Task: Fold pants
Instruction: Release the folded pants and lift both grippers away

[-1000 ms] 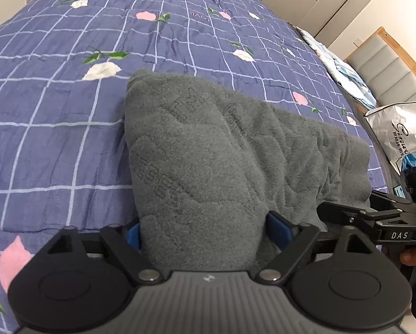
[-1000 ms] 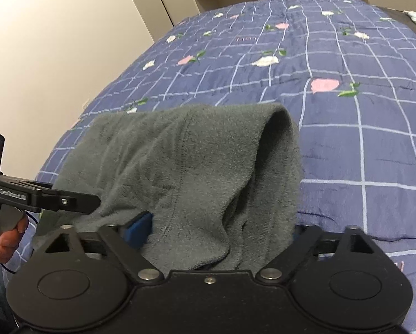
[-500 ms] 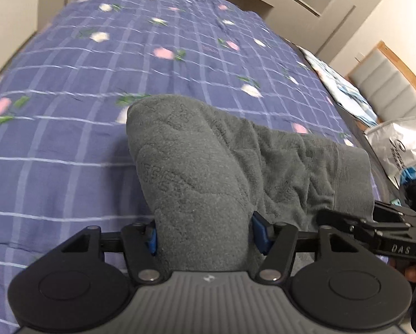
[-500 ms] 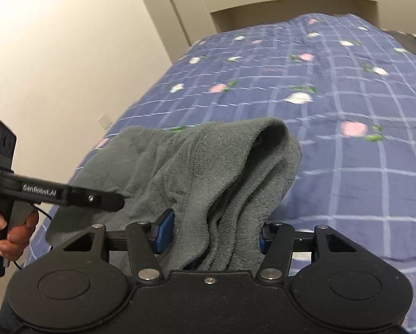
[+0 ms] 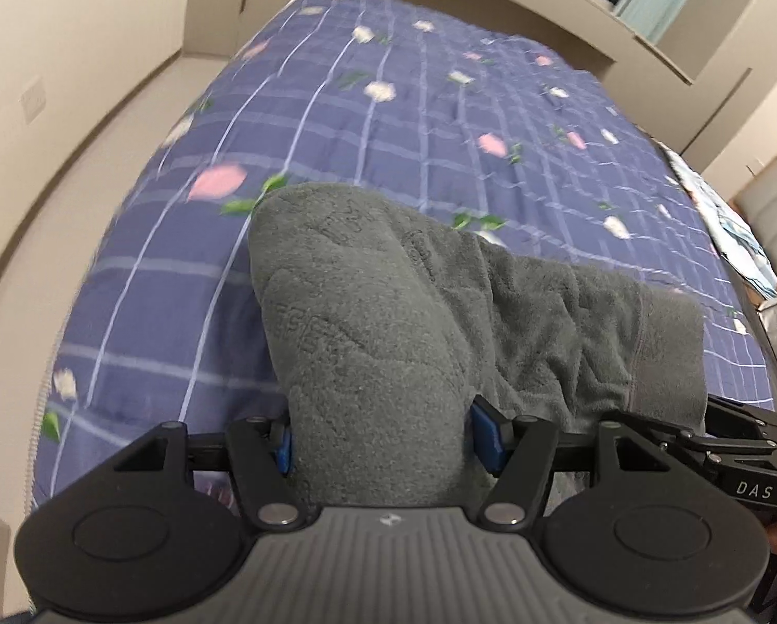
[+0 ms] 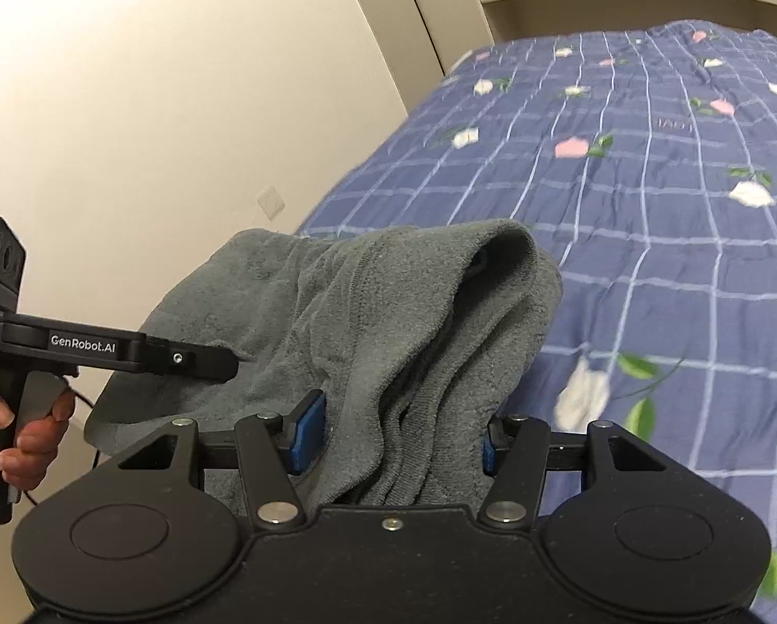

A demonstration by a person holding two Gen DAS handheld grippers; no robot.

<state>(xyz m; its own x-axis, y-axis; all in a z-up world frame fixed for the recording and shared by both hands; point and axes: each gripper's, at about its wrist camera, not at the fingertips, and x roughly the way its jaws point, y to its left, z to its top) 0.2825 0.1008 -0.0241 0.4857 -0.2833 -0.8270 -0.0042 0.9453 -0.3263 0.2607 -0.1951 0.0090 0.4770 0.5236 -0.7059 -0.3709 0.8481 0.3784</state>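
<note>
Both grippers lifted off the bedspread, left gripper and right gripper angled downward, each clamping bunched grey pants.

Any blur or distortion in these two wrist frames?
Left wrist: bedspread smeared at the left edge, pants and left gripper sharp; strong fisheye bend in the walls. Right wrist: flowers on the near right blurred, pants and right gripper crisp, dark corners.

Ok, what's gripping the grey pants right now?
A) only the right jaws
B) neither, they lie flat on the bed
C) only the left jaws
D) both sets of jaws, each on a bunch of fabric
D: the left gripper and right gripper each clamp a bunch of the grey pants above the bedspread.
</note>
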